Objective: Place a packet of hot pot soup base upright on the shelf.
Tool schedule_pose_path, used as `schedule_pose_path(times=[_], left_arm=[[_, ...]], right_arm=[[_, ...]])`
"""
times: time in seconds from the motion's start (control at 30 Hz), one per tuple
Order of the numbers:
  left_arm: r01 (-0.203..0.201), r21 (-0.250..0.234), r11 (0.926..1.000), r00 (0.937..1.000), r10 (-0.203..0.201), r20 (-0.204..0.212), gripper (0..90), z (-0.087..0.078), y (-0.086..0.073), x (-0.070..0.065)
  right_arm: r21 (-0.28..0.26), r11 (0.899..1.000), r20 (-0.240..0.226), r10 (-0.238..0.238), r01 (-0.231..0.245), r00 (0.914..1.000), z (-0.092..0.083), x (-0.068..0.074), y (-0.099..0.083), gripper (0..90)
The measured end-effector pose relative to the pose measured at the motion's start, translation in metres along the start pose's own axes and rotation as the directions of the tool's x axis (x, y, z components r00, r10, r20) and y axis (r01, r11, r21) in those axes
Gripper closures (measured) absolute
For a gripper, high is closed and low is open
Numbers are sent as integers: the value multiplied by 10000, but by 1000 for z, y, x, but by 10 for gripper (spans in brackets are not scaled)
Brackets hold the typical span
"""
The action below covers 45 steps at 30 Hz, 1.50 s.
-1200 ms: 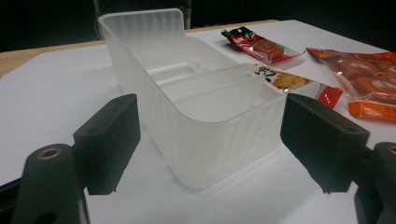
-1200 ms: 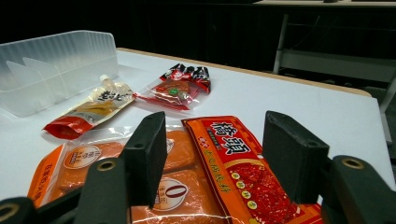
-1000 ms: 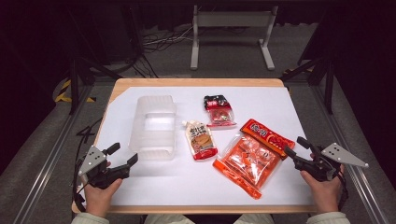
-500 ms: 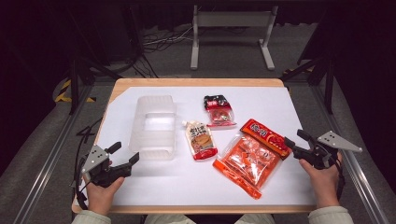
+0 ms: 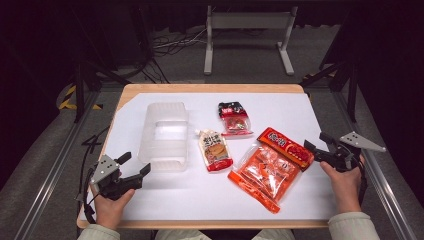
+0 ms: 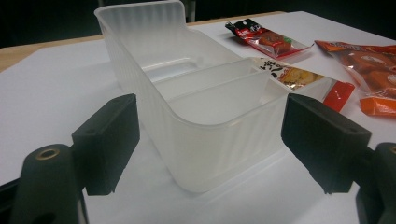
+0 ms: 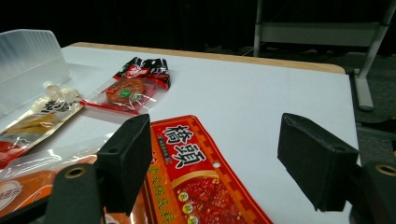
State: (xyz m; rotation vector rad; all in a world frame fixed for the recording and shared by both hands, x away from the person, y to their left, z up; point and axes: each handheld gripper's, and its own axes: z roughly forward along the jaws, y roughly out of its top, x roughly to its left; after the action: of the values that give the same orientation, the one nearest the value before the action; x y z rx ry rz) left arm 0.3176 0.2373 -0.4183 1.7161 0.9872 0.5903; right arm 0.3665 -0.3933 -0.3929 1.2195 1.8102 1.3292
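White bench (image 5: 165,200): right gripper (image 5: 316,148), fingers just spread and empty, should straddle red packet (image 5: 287,147) header squarely; left gripper (image 5: 134,165) idles agape by clear bin (image 5: 165,135).

Overhead light falls brightly on the white worktop (image 5: 300,107), while the floor and room beyond sink into near darkness. Shadows under the things are soft and short, and the clear plastic tray (image 6: 196,116) shows mild glare. Both gripper views are grainy, with the near black fingers (image 7: 126,158) slightly soft.
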Motion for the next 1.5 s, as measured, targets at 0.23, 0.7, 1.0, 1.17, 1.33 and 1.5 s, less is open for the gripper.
schedule_pose_path(times=[0.23,0.7,1.0,1.17,1.33,1.5], left_arm=[[52,29,10000,10000,-52,-3,204,-1,-1,1],[-95,143,9999,9999,94,59,204,4,0,-1],[-175,201,9996,9998,175,-20,205,4,-1,-1],[-161,253,9996,9999,162,-41,204,5,-1,-1],[-159,255,9995,9999,160,-59,204,5,-1,-1],[-167,348,9993,9998,170,-89,204,6,-2,-1]], right_arm=[[627,9980,156,-106,96,9998,11,-4,-13,311],[2058,9747,520,782,-873,9956,25,-19,-33,268],[2681,9528,427,1361,-1426,9898,30,-24,-38,212],[2774,9502,410,1360,-1420,9899,31,-23,-38,226],[2965,9346,60,2036,-1962,9790,32,-24,-39,248],[2622,9448,104,2009,-1966,9796,26,-21,-33,350]])
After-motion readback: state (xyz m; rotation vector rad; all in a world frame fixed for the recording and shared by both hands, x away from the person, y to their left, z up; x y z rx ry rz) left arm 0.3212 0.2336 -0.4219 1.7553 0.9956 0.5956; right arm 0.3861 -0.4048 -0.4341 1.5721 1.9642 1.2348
